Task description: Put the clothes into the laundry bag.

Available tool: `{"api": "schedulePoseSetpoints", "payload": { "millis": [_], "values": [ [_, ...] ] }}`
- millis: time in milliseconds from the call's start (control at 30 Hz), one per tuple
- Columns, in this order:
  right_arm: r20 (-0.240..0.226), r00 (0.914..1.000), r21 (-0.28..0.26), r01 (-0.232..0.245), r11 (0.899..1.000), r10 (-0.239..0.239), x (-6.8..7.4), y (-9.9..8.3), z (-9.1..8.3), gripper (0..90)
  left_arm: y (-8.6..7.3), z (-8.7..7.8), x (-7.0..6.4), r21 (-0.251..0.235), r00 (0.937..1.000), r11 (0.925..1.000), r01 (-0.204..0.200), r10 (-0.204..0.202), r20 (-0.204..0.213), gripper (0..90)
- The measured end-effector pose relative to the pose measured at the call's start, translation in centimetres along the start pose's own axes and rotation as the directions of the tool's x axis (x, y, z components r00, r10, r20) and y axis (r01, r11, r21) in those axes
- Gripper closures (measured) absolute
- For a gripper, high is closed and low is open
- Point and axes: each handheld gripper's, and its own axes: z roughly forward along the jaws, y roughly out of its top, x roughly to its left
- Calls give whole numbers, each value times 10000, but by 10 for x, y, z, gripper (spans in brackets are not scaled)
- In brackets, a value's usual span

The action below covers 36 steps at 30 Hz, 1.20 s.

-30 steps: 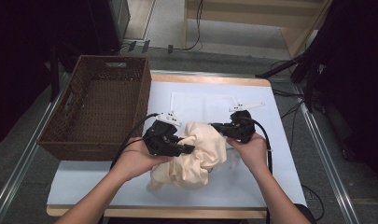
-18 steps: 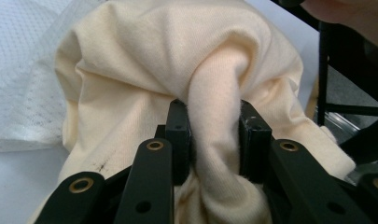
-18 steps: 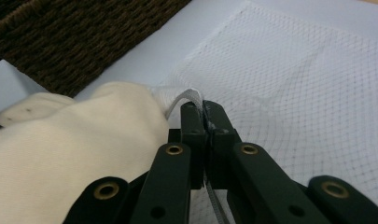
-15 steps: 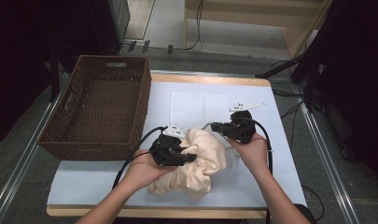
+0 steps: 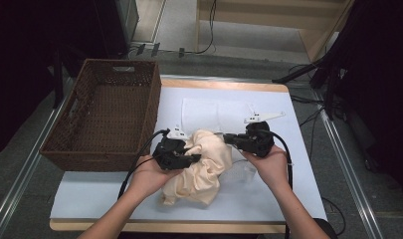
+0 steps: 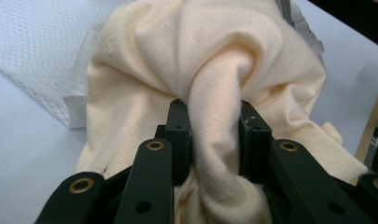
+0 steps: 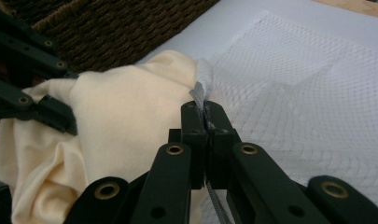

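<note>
Overhead, the cream sweater (image 5: pixel 201 164) lies bunched at the near middle of the desk (image 5: pixel 298 199), half inside a mesh bag (image 5: pixel 224 117). Left gripper (image 6: pixel 214 133) view: jaws clamped on a thick sweater fold. Right gripper (image 7: pixel 206 122) view: jaws shut on the bag's rim, a thin hold that could slip if the sweater drags.

Free room and obstacles. The wicker basket (image 5: pixel 102 119) is walling off the table's (image 5: pixel 298 189) 9 o'clock side, its near wall just beside the left gripper (image 5: pixel 191 158). The cream garment (image 5: pixel 201 167) and white mesh bag (image 5: pixel 214 113) are occupying the centre. Bare table surface is lying open toward 3 and 6 o'clock of the right gripper (image 5: pixel 228 138).
</note>
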Motion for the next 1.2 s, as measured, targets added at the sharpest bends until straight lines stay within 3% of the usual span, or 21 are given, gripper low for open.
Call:
{"api": "schedulePoseSetpoints", "payload": {
  "millis": [400, 533, 867, 1033, 1133, 1200],
  "values": [
    [-46, 10000, 75, 70, 9999, -69, 7, -2, 2, 897, 3, 22, -16, -46, 9992, 9994, -342, 343, 182, 716],
    [-290, 9996, -27, 16, 10000, -17, 11, -2, 0, 897, 5, 34, -21, 96, 9987, 9989, -452, 449, 256, 716],
    [-626, 9979, -57, 159, 9999, -163, 26, -3, -3, 897, 7, 48, -16, 289, 9991, 9993, -258, 248, 354, 716],
    [-825, 9963, -191, 236, 9995, -251, 33, -4, -12, 897, 8, 43, -4, 163, 9993, 9998, 115, -121, 351, 716],
    [-743, 9967, -217, 307, 9993, -322, 34, -6, -14, 897, 12, 27, 1, -83, 9982, 9992, 386, -381, 468, 716],
    [-646, 9971, -232, 383, 9990, -398, 34, -7, -14, 897, 15, 19, 1, -169, 9987, 9994, 295, -288, 428, 716]
  ]
}}
